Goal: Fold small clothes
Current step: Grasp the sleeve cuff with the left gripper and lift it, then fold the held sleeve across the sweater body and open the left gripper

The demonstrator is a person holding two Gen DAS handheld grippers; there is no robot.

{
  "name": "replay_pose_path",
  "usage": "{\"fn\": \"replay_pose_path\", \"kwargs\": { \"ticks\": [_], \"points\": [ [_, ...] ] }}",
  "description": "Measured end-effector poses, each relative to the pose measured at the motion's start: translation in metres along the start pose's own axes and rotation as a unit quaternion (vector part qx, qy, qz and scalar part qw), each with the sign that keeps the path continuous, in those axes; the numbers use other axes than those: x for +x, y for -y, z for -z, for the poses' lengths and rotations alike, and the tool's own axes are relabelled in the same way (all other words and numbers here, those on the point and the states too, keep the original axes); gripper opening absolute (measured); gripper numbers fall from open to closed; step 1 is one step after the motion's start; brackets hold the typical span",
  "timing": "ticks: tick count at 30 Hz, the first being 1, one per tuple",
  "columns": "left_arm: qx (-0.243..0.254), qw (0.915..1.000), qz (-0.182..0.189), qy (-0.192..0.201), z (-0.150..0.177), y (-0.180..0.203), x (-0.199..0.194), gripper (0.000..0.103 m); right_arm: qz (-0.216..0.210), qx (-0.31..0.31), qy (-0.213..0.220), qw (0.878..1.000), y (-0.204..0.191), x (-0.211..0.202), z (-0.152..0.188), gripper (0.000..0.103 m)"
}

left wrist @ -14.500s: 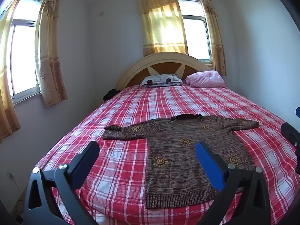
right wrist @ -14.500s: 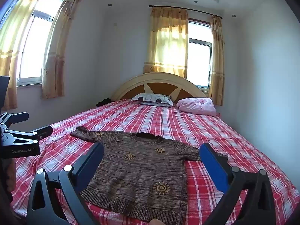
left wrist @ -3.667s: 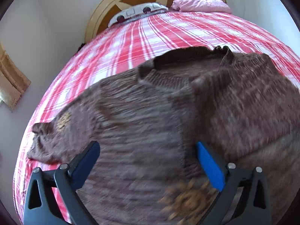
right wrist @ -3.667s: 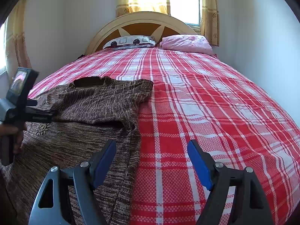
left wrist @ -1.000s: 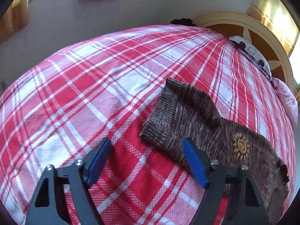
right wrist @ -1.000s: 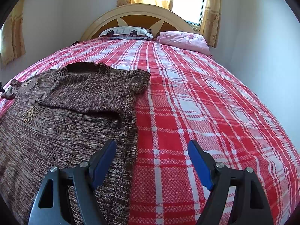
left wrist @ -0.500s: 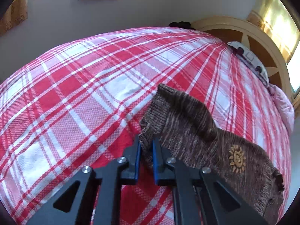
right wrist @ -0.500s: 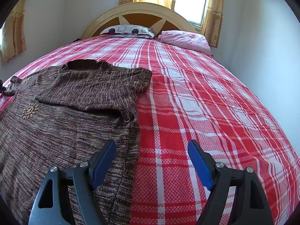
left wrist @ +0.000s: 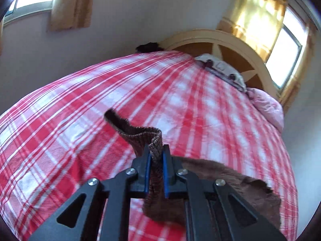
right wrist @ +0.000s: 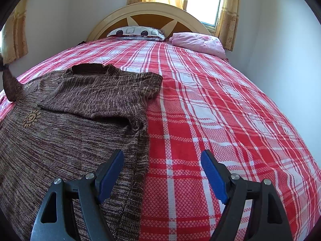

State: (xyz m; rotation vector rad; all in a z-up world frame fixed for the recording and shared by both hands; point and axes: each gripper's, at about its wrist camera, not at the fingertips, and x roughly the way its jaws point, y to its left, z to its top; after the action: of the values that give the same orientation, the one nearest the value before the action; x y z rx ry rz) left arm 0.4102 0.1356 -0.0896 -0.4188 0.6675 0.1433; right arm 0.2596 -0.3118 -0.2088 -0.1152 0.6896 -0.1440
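Left gripper [left wrist: 156, 158] now pinches the sweater's left sleeve cuff [left wrist: 154, 140], which we have just lifted off the plaid bed [right wrist: 220, 100]. Right gripper [right wrist: 162, 172] hangs wide, empty. Brown sweater [right wrist: 80, 110] lies with one sleeve folded; this one probably folds next.
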Motion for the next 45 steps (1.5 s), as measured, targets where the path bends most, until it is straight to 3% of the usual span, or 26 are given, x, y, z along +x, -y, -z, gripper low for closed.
{"fn": "replay_pose_path", "kwargs": {
  "ticks": [7, 13, 17, 22, 25, 26, 30, 31, 36, 39, 41, 45],
  "points": [
    [0.058, 0.9945, 0.087, 0.002, 0.006, 0.121, -0.019, 0.010, -0.004, 0.001, 0.000, 1.000, 0.000, 0.000, 0.000, 0.079],
    [0.097, 0.9842, 0.146, -0.024, 0.047, 0.213, -0.021, 0.010, -0.016, 0.016, -0.005, 1.000, 0.006, 0.001, 0.000, 0.079],
    [0.125, 0.9775, 0.161, -0.054, 0.091, 0.256, -0.005, 0.010, -0.017, 0.011, -0.009, 1.000, 0.004, 0.002, -0.001, 0.079],
    [0.175, 0.9701, 0.143, -0.089, 0.159, 0.290, 0.020, 0.011, -0.017, 0.011, -0.009, 1.000, 0.004, 0.003, -0.001, 0.079],
    [0.203, 0.9589, 0.155, -0.124, 0.186, 0.297, 0.027, 0.020, -0.019, 0.012, -0.011, 1.000, 0.004, 0.004, -0.001, 0.079],
    [0.221, 0.9559, 0.150, -0.122, 0.191, 0.300, 0.022, 0.028, -0.019, 0.012, -0.011, 1.000, 0.004, 0.004, -0.001, 0.079],
    [0.291, 0.9466, 0.127, -0.058, 0.194, 0.286, -0.005, 0.069, -0.021, 0.013, -0.012, 1.000, 0.004, 0.004, -0.001, 0.079],
    [0.298, 0.9461, 0.119, -0.045, 0.191, 0.278, -0.008, 0.072, -0.021, 0.013, -0.012, 1.000, 0.004, 0.004, -0.001, 0.079],
    [0.325, 0.9456, 0.004, -0.017, 0.167, 0.219, 0.013, 0.074, -0.018, 0.010, -0.013, 1.000, 0.003, 0.004, -0.001, 0.079],
    [0.310, 0.9478, -0.065, -0.034, 0.156, 0.173, 0.036, 0.073, -0.015, 0.010, -0.014, 1.000, 0.003, 0.004, -0.001, 0.079],
    [0.290, 0.9516, -0.078, -0.062, 0.153, 0.146, 0.044, 0.072, -0.012, 0.008, -0.014, 1.000, 0.002, 0.004, -0.001, 0.079],
    [0.255, 0.9627, -0.049, -0.077, 0.148, 0.120, 0.036, 0.074, -0.005, 0.003, -0.016, 1.000, 0.000, 0.005, -0.001, 0.079]
  ]
}}
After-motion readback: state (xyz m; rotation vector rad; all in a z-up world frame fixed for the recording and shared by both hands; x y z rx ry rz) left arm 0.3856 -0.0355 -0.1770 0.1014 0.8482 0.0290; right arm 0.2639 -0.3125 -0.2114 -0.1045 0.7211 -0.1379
